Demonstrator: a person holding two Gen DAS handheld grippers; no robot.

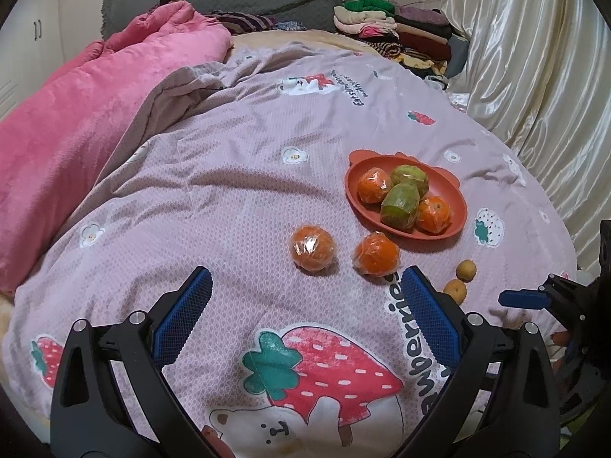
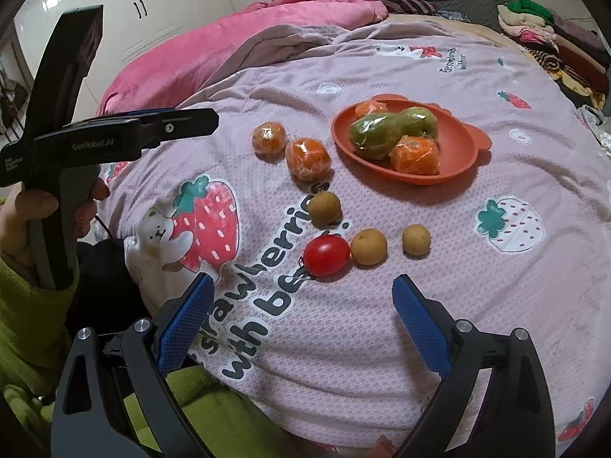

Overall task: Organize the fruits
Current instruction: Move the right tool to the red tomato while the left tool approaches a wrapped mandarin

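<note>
On the bed's lilac strawberry-print blanket (image 2: 382, 324), near its front edge: loose fruit, with 1 orange-red plate (image 2: 454, 145) just beyond.

Held in the plate: 2 plastic-wrapped oranges, 1 at the back (image 2: 370, 108) and 1 at the front (image 2: 416, 154), plus 2 wrapped green fruits (image 2: 382, 131) leaning against each other between them. Probably the collecting dish, judging by how much already sits inside.

Left outside, just beside the plate's near-left rim: 2 more wrapped oranges (image 2: 307, 158), close together. Nearer the camera: 1 red tomato (image 2: 327, 255) touching a small tan fruit (image 2: 368, 247), another tan fruit (image 2: 416, 239) a little to the right, a third (image 2: 324, 208) above the tomato. Small and round, so likely to roll on the soft cloth if nudged.

Right gripper (image 2: 301, 297): jaws spread wide, nothing between them, hovering low with the tomato just ahead, seemingly lined up for a small-fruit pick.

Left gripper (image 1: 305, 290): likewise wide and empty, pointed toward the 2 loose oranges (image 1: 312, 248), the plate (image 1: 458, 206) beyond and to the right. Gripped by a hand (image 2: 26, 213) in a green sleeve.

Folded clothes (image 1: 385, 26) stacked far back, clear of the work.
</note>
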